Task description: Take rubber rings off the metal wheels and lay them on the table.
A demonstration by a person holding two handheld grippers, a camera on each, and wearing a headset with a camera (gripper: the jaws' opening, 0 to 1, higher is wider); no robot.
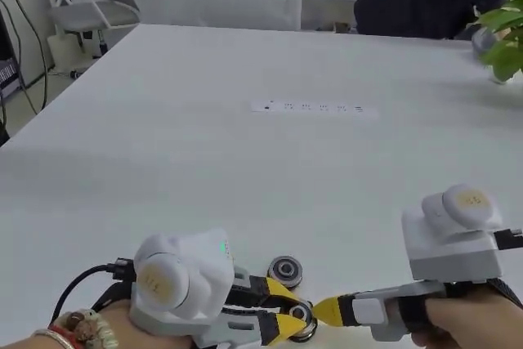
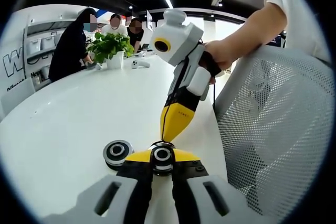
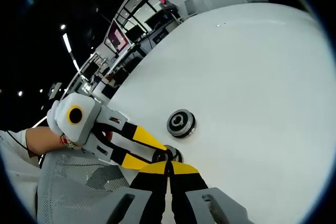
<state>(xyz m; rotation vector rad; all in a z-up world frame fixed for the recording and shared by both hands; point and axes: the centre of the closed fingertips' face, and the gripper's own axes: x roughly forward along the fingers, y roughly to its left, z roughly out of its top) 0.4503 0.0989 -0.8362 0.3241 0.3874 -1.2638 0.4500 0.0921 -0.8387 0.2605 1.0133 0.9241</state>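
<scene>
The left gripper (image 1: 291, 317) is reaching in from the near left, and its yellow jaws are clamping one metal wheel (image 2: 161, 155) between them, just at the near edge of the counter (image 1: 245, 161). The right gripper (image 1: 321, 310) is coming in from the near right. Its jaws are pressing together into one narrow yellow wedge whose tip is touching the rim of the clamped wheel. Whether that tip is catching any rubber cannot be told.

A second metal wheel (image 1: 286, 269) is lying flat on the counter just beyond the clamped one, close to it but apart, and neither gripper is touching it. Its dark rubber ring (image 2: 106, 153) is sitting around its outside.

In the left gripper view the near edge of the counter is running right beside the clamped wheel. A mesh chair back (image 2: 273, 119) is standing close past that edge, so there is little room on that side.

Toward the far side the white surface is lying open and wide. The nearest thing on it is a row of inset sockets (image 1: 315, 108) around the middle. A potted plant (image 1: 502, 38) is sitting well off at the far right corner. A grey chair (image 1: 245, 4) is standing beyond the far edge.
</scene>
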